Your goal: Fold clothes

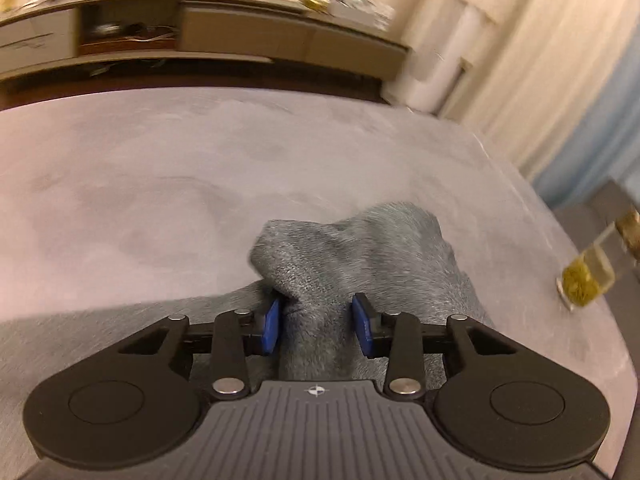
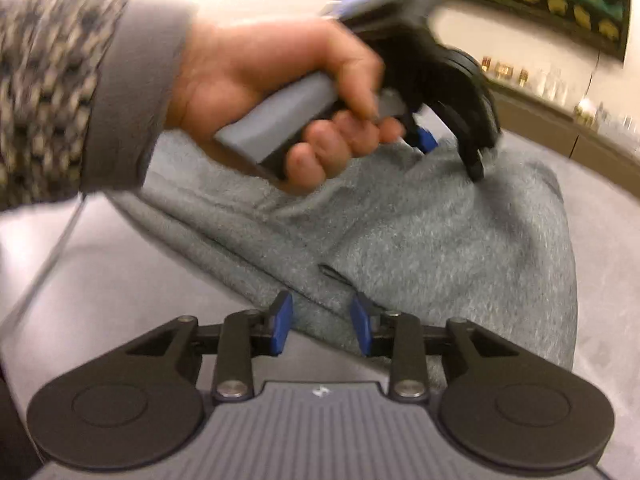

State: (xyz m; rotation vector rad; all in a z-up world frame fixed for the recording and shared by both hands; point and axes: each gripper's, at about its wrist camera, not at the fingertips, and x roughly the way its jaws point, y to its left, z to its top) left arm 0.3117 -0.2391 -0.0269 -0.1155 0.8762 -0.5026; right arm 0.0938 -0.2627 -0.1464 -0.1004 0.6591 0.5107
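Observation:
A grey fleecy garment lies bunched on a pale grey surface. In the left wrist view my left gripper has a raised fold of it pinched between its blue pads. The right wrist view shows the same garment stretched out ahead, with one edge running between the pads of my right gripper, which is shut on it. Farther along, a person's hand squeezes the handle of the left gripper, whose fingers press into the cloth.
A long sideboard with jars and dishes stands beyond the surface's far edge. Pale curtains hang at the right. A clear container with yellow-green contents sits by the right edge. A patterned sleeve fills the upper left.

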